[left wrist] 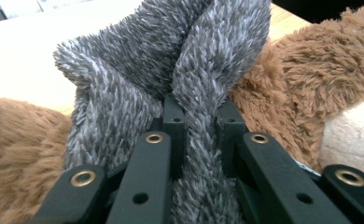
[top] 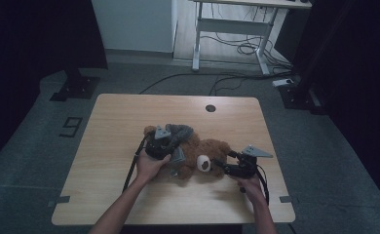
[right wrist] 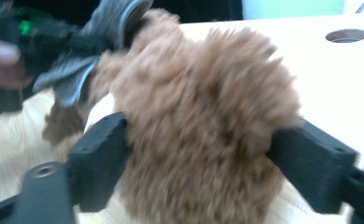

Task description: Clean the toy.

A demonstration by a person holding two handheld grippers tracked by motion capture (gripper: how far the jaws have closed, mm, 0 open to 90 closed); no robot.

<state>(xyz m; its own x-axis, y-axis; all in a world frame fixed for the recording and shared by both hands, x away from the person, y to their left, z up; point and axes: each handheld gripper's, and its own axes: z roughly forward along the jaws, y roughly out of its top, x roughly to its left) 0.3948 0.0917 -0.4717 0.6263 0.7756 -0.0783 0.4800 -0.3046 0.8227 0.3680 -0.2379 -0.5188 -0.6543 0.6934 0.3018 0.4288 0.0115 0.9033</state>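
High view is showing the bear [top: 202,158] lying mid-desk [top: 110,122], nearer the front edge. I am pinching its grey scarf [left wrist: 189,84] in my left claw [top: 160,146]; my right claw [right wrist: 199,163] is straddling the bear's head, jaws spread wide.

Looked like a lab or recording room: a bare wooden table [top: 129,117] stood on grey carpet [top: 32,146], dark curtains [top: 32,34] hung around it, cables [top: 237,48] trailed under a white desk frame [top: 232,27] behind.
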